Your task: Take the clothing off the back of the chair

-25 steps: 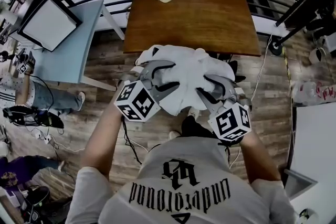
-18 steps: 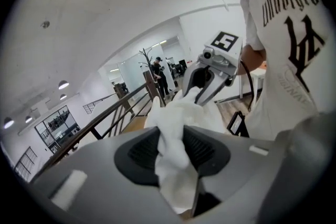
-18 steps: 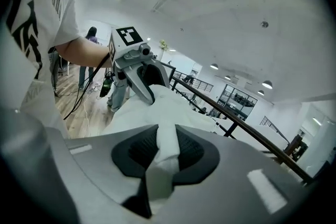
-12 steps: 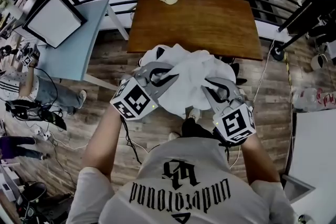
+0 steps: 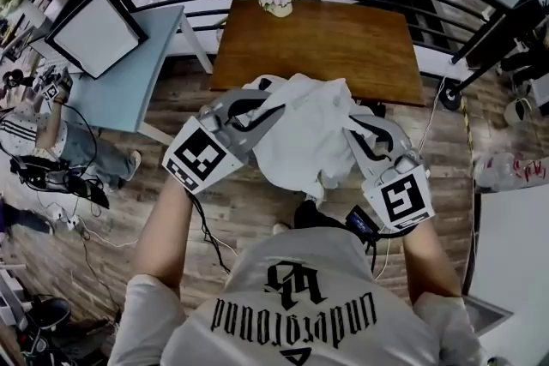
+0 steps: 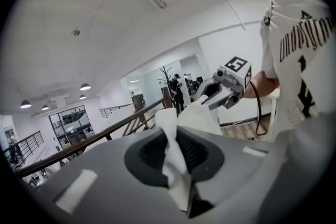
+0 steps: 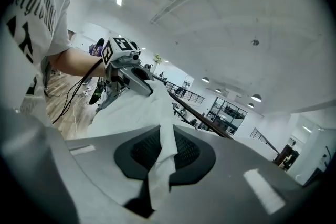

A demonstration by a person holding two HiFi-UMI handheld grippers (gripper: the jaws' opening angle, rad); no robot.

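Left hand-held gripper point(image 5: 268, 105) pinches the crumpled white cloth garment point(image 5: 304, 133) at its 9 o'clock edge, right hand-held gripper point(image 5: 353, 126) pinches at 3 o'clock; brown wooden counter point(image 5: 326, 39) sits at 12 o'clock.

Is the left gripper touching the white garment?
Touching. The left gripper view shows the white garment pinched in the closed jaws of the left gripper.

Both my arms are held out ahead of the chest, left forearm point(image 5: 167, 227) and right forearm point(image 5: 429, 257) bare. The left gripper point(image 5: 274, 104) and right gripper point(image 5: 352, 124) angle inward toward each other and tip slightly downward. On each gripper the fingers point(image 6: 94, 181) are pinched together on a fold of the white garment point(image 5: 309, 133), with cloth running up out of the seam.
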